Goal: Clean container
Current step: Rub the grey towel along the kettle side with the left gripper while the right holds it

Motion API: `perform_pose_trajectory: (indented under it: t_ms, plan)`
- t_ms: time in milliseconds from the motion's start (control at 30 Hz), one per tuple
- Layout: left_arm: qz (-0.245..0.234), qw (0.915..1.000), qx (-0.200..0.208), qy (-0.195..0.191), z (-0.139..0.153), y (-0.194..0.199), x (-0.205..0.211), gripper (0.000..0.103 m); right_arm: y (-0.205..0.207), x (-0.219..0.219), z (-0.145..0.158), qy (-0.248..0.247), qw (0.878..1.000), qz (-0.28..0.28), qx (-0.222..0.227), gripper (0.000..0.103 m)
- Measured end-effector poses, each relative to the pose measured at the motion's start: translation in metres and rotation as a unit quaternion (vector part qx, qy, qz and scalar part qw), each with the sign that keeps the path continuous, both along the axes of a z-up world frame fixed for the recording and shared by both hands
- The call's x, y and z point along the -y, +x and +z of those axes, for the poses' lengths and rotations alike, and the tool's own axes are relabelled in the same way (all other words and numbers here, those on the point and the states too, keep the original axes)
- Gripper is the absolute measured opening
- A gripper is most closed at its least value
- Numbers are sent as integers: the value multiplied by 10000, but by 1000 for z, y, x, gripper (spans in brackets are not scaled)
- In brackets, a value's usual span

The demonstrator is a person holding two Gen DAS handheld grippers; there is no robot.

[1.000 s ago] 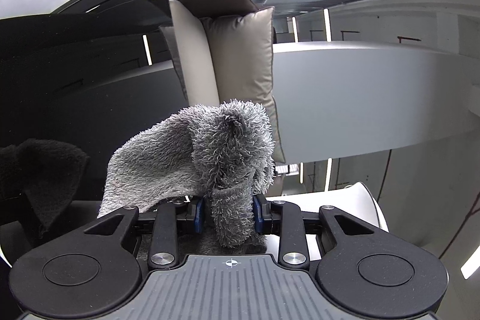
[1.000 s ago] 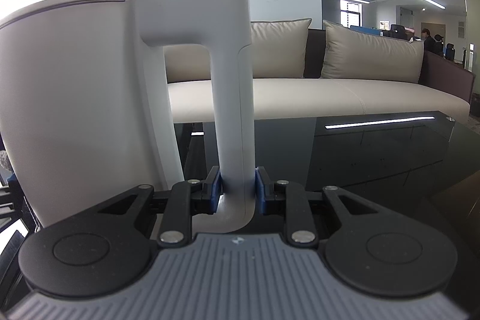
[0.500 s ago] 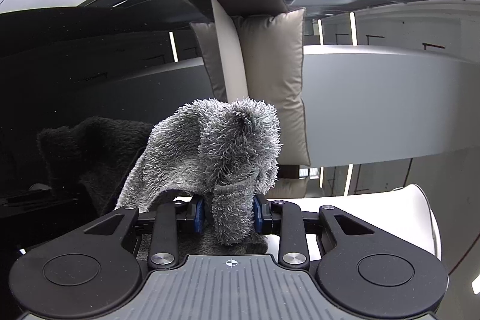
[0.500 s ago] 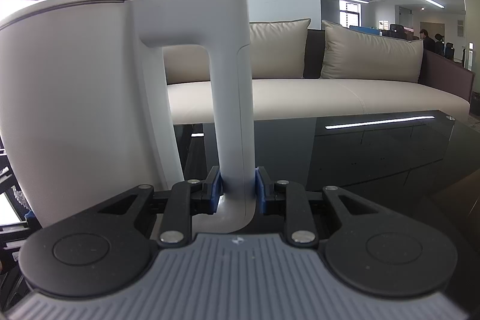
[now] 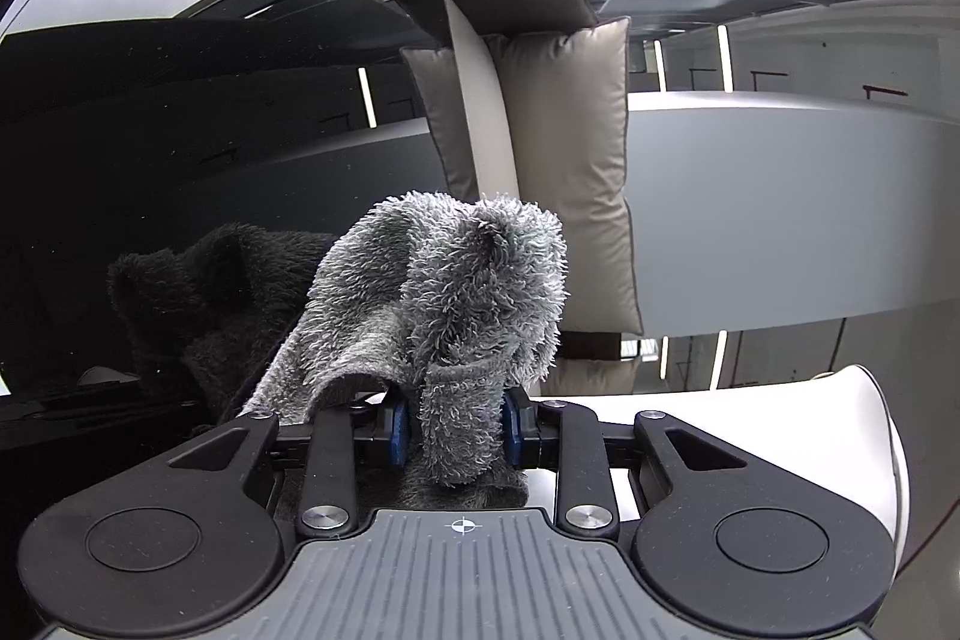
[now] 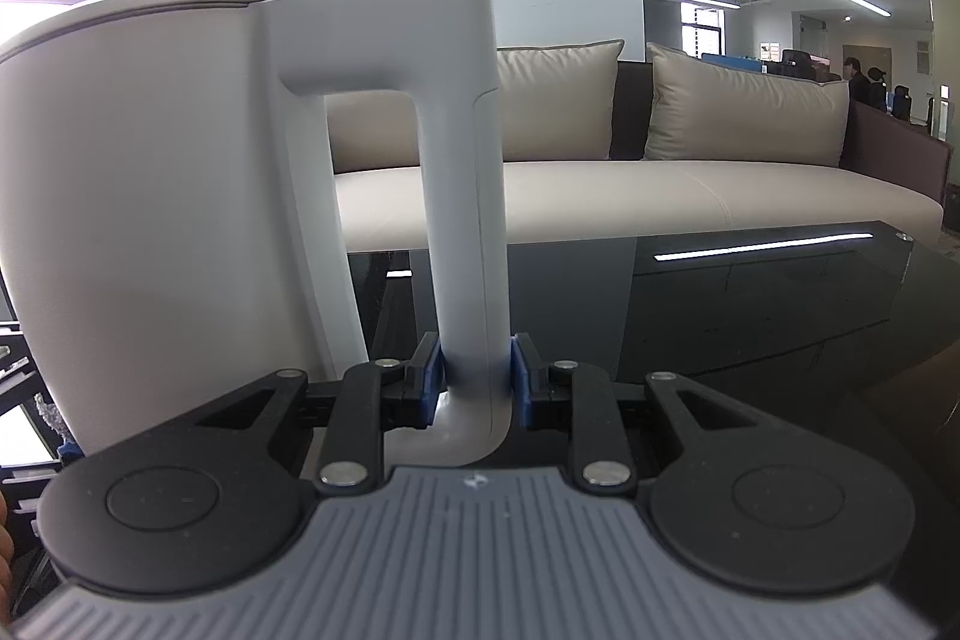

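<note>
The right gripper has its jaws clamped on the handle of the white container, held upright over the dark glass table. The left gripper pinches a fluffy grey cloth beside what is probably the container's white rim, low at the right of that view. Judging by this, both items are in hand but the cloth is off the container, so the wiping seems to remain.

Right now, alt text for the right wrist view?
The right hand-held gripper is shut on the vertical handle of a smooth white plastic jug-shaped container, which fills the left of the frame. Behind it are a glossy black table and a beige leather sofa with cushions.
</note>
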State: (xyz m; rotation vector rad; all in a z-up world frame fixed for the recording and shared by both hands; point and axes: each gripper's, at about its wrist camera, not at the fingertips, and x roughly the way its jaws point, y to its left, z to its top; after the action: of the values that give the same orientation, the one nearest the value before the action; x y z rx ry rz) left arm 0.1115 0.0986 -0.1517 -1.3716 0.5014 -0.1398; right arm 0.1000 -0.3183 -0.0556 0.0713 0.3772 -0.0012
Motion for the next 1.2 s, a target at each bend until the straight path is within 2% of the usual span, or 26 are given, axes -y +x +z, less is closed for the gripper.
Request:
perform_pose_trajectory:
  t_ms: [167, 467, 833, 1100, 1200]
  plan:
    - [2, 9998, 174, 65, 12, -8, -1, 25, 1, 2, -2, 19, 9999, 97, 82, 26]
    - [308, 9993, 180, 110, 15, -26, -5, 25, 5, 0, -4, 5, 9979, 596, 244, 26]
    - [761, 9964, 212, 316, 25, -83, -14, 25, 2, -17, -1, 96, 9911, 1283, 349, 26]
    - [889, 9948, 195, 452, 34, -110, -13, 25, -1, -35, 2, 87, 9872, 1542, 390, 26]
    - [926, 9949, 179, 369, 34, -118, -15, 25, -2, -41, 2, 34, 9857, 1633, 417, 26]
